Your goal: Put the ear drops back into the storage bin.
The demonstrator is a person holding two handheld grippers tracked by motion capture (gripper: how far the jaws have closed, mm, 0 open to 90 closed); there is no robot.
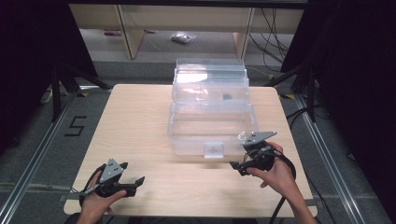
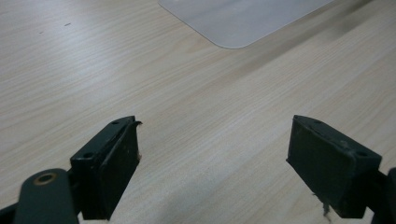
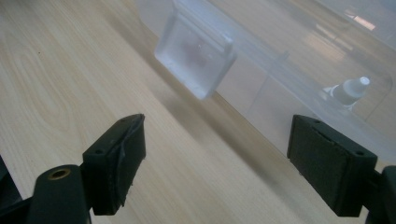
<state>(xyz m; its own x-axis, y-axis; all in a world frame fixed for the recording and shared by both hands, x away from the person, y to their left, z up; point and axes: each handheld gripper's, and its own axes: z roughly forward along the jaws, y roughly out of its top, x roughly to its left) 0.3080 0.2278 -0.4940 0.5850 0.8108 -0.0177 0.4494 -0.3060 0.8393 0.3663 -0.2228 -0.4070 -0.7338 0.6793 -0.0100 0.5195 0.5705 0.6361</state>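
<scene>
clear plastic storage box [image 1: 210, 112] sits in the middle of the wooden table [image 1: 135, 126], lid thrown back toward the far side, with a small frosted latch tab [image 1: 214, 150] hanging at the centre of its near wall. right gripper [image 1: 246, 161] hovers just beside the near right corner of the box, jaws spread wide and gripping nothing; in the right gripper view the latch tab [image 3: 195, 55] lies ahead and a little to the left of the jaws, and a small white-capped bottle [image 3: 349, 90] shows through the wall inside the box. left gripper [image 1: 127, 179] rests low near the table's near left edge, well apart from the box, its jaws also wide apart and empty over bare wood. the step in hand looks like an approach to the box front, probably toward the latch or the near wall. to do it well, the right gripper should turn so the tab falls between its jaws rather than to one side, come in level with the tab, and close only once both pads flank it; the thin plastic could slide, so the left gripper may need to steady the box. the box's long axis runs from near to far across the table, with the latch side pointing at the person.
</scene>
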